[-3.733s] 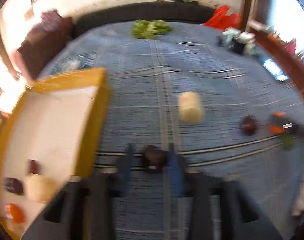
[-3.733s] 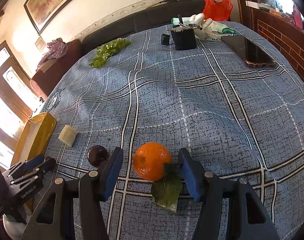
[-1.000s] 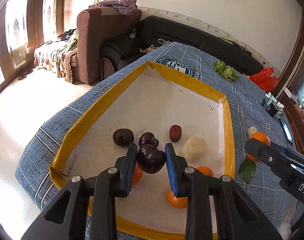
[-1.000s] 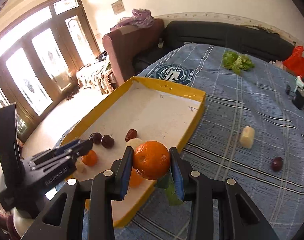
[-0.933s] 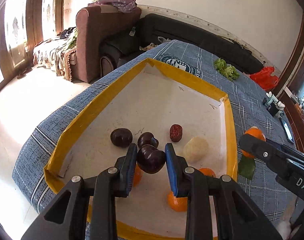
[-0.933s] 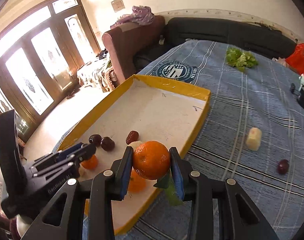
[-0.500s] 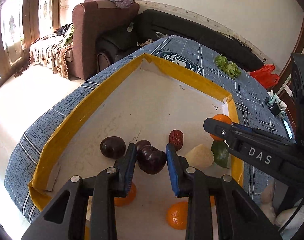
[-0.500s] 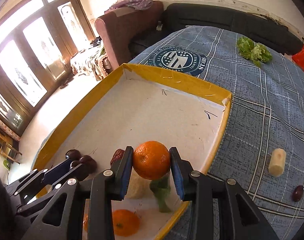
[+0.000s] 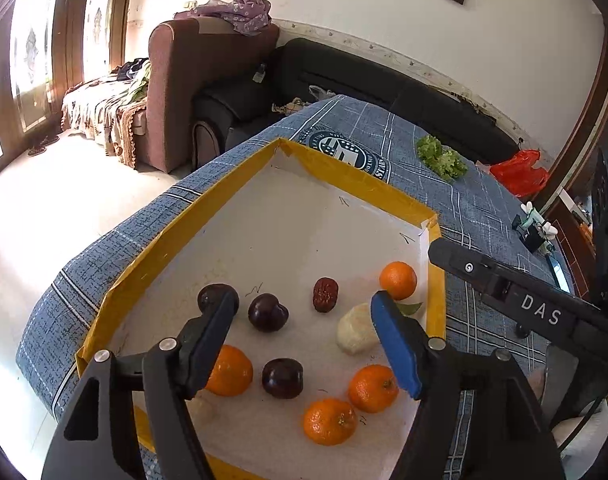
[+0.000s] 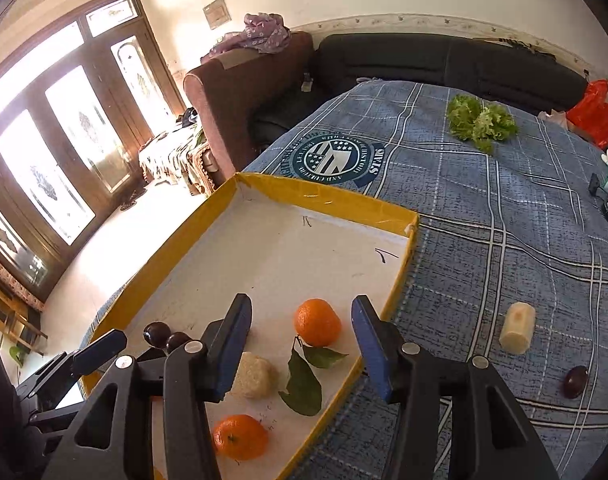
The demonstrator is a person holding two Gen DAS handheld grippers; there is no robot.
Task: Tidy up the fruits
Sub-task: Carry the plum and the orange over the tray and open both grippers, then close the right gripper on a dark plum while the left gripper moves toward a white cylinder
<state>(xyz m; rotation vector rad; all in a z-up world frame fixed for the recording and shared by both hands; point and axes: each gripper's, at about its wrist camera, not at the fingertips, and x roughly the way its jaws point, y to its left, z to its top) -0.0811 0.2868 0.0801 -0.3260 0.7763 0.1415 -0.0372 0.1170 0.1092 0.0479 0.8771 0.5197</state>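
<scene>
Left gripper (image 9: 304, 306): fingers spread wide apart, nothing held, positioned above the near part of the tray. Right gripper (image 10: 301, 314): fingers likewise spread apart and empty, positioned over the tray's near right corner. Tray (image 9: 207, 208): shallow, white floor, yellow rim, set on a blue plaid cloth (image 10: 484, 208) near its edge. Contents of tray, as seen from the left wrist view: four oranges, one with leaves at the right rim (image 9: 398, 280), one under the left finger (image 9: 229, 370), two toward the near side (image 9: 372, 388) (image 9: 330, 421); three dark plums, one partly hidden behind the left fingertip (image 9: 211, 296), one just beside it (image 9: 267, 312), one lying between the near oranges (image 9: 282, 378); one red date (image 9: 325, 300); one pale peeled piece of fruit (image 9: 354, 334) just below the leafy orange. A small pale object near the tray's near left corner is too hidden to be identified. Outside the tray, on the cloth to the right: one pale cylinder-shaped piece (image 10: 517, 328) and one dark plum (image 10: 576, 382), well apart from the tray. Also on the cloth: a bunch of lettuce (image 10: 480, 120) at the far side. Beyond the cloth: a brown armchair (image 9: 199, 80) and a black sofa (image 10: 444, 68).
</scene>
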